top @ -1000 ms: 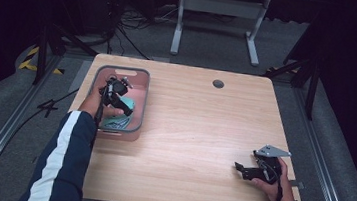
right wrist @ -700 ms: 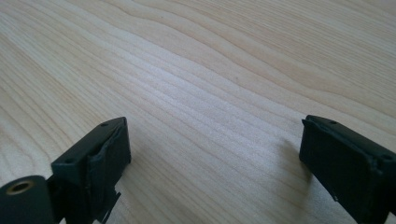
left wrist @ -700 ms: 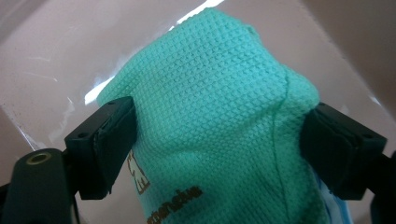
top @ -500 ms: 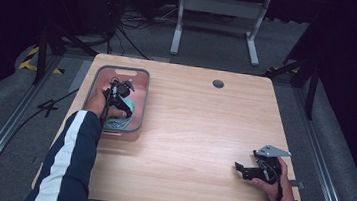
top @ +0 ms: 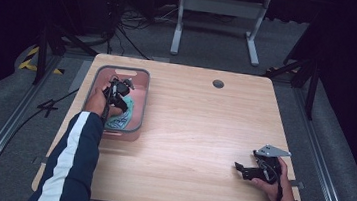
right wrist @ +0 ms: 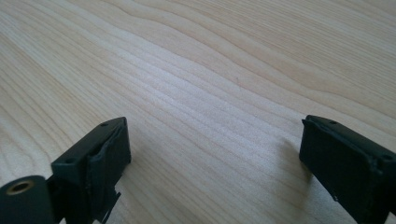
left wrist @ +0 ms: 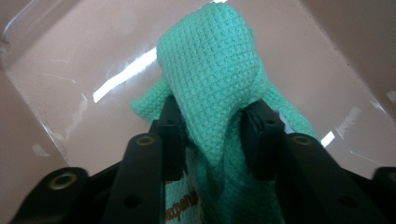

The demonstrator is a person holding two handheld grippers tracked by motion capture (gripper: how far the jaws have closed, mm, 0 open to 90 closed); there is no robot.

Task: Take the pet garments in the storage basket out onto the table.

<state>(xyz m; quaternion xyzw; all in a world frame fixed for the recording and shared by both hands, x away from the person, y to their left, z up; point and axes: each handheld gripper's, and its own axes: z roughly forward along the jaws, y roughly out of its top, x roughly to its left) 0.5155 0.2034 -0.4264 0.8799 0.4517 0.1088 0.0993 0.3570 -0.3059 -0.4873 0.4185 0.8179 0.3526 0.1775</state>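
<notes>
Little has shifted across the table (top: pixel 198 128) since the earlier frames: both hands sit where they were, and the one real change is at the left gripper (left wrist: pixel 212 126), whose jaws stood well apart a second ago and have just been closing, with the cloth between them. Going from largest to smallest, the wooden table carries a pink tray (top: pixel 141 79) at its left side, and the left hand (top: pixel 97 101), coming out of a dark sleeve with a white stripe (top: pixel 67 156), reaches into that tray just as before. The teal cloth (left wrist: pixel 210 74) lies inside the tray; in the high view a part of it (top: pixel 120 119) shows at the near end under the gripper (top: pixel 119 90). In the left gripper view the two black jaws now pinch a fold of the knitted cloth, which bulges up and forward between them, while the rest of it hangs down below the pads against the shiny tray floor. At the near right corner of the table, well apart from the tray, the right hand (top: pixel 271 183) rests unmoved with the right gripper (top: pixel 244 170) lying low over the wood. Its jaws (right wrist: pixel 212 154) stand wide apart, bare tabletop between them, holding and touching nothing.
</notes>
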